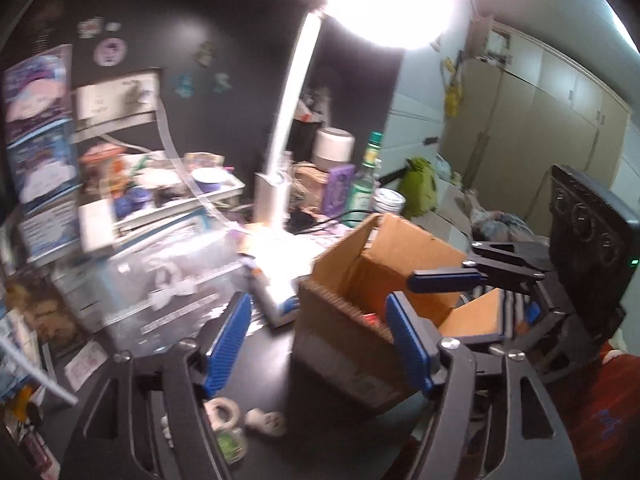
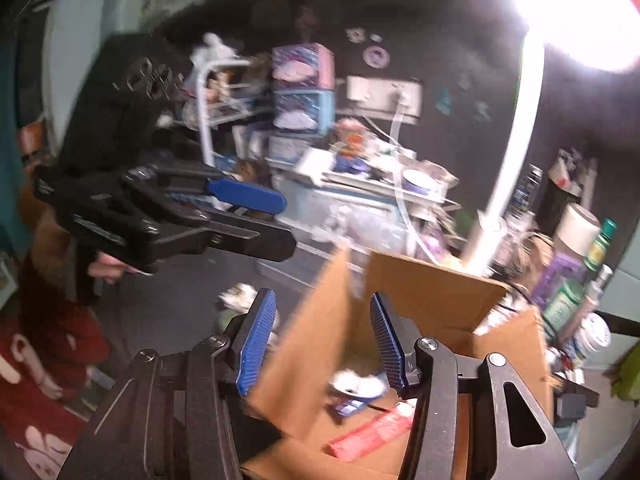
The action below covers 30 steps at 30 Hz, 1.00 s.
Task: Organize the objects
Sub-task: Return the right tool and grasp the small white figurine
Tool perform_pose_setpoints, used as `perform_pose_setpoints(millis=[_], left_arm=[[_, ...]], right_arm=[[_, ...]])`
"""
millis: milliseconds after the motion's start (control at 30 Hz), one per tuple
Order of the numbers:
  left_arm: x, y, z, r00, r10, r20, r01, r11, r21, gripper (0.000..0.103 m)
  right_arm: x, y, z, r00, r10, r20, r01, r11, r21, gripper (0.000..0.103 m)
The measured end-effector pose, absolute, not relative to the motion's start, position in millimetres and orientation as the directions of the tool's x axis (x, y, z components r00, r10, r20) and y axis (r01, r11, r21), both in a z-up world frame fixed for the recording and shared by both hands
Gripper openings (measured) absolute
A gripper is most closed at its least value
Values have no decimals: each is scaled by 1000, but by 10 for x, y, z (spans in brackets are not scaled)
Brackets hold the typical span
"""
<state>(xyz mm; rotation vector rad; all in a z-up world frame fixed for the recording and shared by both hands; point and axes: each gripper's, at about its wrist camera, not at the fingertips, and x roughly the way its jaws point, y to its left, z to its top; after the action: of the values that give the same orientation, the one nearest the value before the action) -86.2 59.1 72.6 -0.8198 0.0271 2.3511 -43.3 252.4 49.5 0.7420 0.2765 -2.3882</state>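
Hovering: both grippers parted, empty, at cardboard box [image 1: 352, 320]; labels unreadable.

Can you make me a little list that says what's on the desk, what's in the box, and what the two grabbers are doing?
place: dark desk, very cluttered
box: open cardboard box, flaps up
in the box: a flat red packet and some blurry small things
left gripper: open, empty, at the box's near corner
right gripper: open, empty, over the box
lamp: white, switched on, behind the box
bottle: green, upright, behind the box
small toys: on the desk by the left gripper
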Motion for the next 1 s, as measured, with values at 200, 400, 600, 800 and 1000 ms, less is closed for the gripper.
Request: perform_pose_setpoints(millis=[200, 400, 600, 800, 1000], left_arm=[[-651, 12, 527, -677, 494, -546, -479, -858, -182, 74], [-512, -449, 199, -716, 405, -568, -384, -909, -164, 74], [-426, -772, -181, -713, 356, -605, -325, -931, -164, 74], [-404, -919, -461, -686, 347, -639, -301, -935, -185, 74], [-405, -897, -526, -672, 362, -647, -313, -929, -195, 74]], right_arm=[[-253, 1949, 414, -560, -592, -580, 724, -690, 6, 45], [-220, 1394, 42, -442, -620, -648, 782, -620, 60, 45], [-359, 1123, -532, -418, -530, -738, 738, -671, 64, 45], [-520, 1186, -959, -503, -373, -780, 639, -768, -45, 45], [-697, 1193, -1196, -540, -263, -799, 581, -804, -127, 37]])
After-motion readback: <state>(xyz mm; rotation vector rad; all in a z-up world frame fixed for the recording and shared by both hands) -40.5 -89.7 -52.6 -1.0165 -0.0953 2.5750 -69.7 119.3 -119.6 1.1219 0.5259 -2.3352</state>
